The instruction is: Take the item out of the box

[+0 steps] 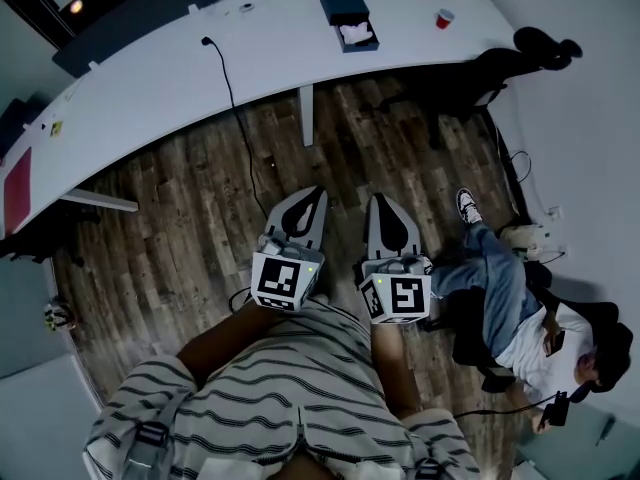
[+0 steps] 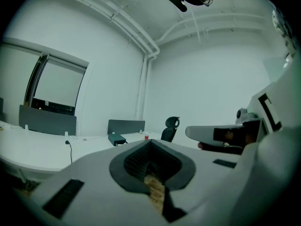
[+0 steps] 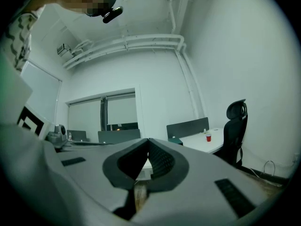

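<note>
The dark blue box (image 1: 342,1) stands on the far side of the white desk (image 1: 180,78), with a white item (image 1: 358,35) showing in its pulled-out part. Both grippers hang close to my body over the wooden floor, well short of the desk. My left gripper (image 1: 312,196) is shut with nothing between its jaws, and so is my right gripper (image 1: 382,204). Past the left gripper (image 2: 151,145) in its own view, the box (image 2: 116,139) looks small and distant. The right gripper (image 3: 148,142) in its own view also points toward the box (image 3: 175,141).
A red cup (image 1: 444,18) stands on the desk to the right of the box. A black office chair (image 1: 500,63) sits at the desk's right end. A person (image 1: 520,313) sits on a chair at my right. A black cable (image 1: 232,88) runs across the desk and down to the floor.
</note>
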`<state>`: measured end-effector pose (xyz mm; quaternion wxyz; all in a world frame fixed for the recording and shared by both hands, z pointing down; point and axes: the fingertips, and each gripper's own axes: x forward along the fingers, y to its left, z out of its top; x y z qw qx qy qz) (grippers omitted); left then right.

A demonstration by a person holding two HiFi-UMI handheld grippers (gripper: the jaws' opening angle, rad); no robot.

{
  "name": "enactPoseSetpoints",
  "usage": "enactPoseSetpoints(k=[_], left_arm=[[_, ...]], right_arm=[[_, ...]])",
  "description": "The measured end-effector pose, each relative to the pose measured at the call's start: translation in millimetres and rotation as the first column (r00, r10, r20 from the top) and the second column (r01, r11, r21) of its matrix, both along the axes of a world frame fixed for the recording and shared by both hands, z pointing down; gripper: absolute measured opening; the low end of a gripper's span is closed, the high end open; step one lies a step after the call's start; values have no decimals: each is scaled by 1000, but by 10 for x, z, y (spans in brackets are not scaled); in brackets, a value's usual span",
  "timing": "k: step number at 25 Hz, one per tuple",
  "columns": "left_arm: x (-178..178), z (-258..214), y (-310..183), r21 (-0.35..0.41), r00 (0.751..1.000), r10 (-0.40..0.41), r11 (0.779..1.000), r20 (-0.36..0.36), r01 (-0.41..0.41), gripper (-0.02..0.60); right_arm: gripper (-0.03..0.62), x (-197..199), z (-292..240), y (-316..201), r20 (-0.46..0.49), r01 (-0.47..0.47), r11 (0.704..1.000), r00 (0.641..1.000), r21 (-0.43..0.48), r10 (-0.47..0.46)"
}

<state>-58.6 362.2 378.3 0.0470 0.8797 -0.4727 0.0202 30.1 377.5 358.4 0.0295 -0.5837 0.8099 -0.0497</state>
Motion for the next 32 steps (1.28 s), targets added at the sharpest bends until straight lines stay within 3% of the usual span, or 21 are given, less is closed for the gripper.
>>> enactPoseSetpoints(k=[8,20,32], left_arm=[[32,66,-1112,-40,1000,-5,999,-2,5,25],[-9,-184,-2755,-36,999,33,999,-10,-33,25],[-69,-146,-3568,-58,998,46,997,-38,-49,25]], right_arm=[[17,76,64,-1096,-4,-16,999,1000,-30,16],[17,45,-215,-2703,-26,-64,997,998,-31,63],[17,-67,-212,-3553,-53,-74,996,996,-58,71]])
